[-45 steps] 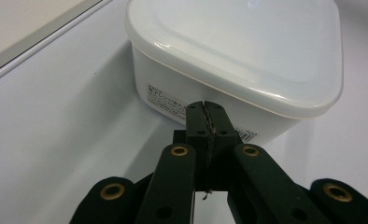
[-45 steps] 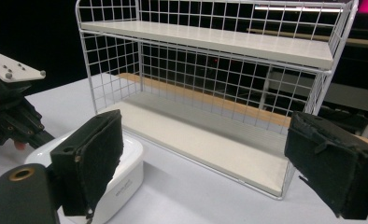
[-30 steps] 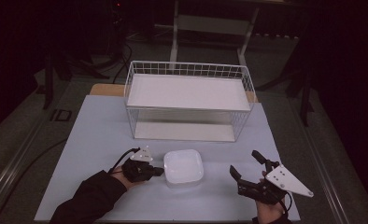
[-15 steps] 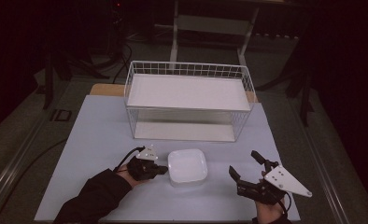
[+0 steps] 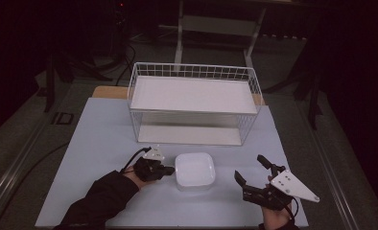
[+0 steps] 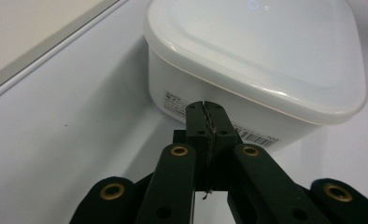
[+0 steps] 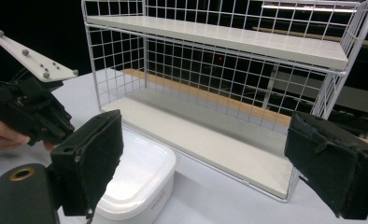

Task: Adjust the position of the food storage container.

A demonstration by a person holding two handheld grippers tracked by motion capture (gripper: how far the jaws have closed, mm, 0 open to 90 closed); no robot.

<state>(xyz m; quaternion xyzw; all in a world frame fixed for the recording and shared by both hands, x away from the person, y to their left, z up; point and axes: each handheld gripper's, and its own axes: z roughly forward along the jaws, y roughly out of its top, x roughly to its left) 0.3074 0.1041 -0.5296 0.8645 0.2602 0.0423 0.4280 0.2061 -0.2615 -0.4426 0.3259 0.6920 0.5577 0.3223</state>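
Observation:
A white lidded container [image 5: 195, 171] [image 6: 266, 56] [image 7: 135, 177] sits on the pale table top near the front, between the two grippers. My left gripper [image 5: 170, 170] [image 6: 204, 109] is shut with nothing between its jaws. Its closed tips lie against the container's left side wall, at the printed label. My right gripper [image 5: 249, 167] [image 7: 210, 158] rests at the front right with its jaws wide open and empty, a short way right of the container. In the right gripper view the left gripper [image 7: 32, 112] appears beyond the container, held by a hand.
A white wire rack [image 5: 194, 103] [image 7: 219, 46] with an upper and a lower shelf stands behind the container, open toward the front. The pale table top [image 5: 100, 143] has bare room to the left. Dark floor and stands surround the table.
The left gripper and the container have shifted a little to the right together. The right gripper has stayed where it was.

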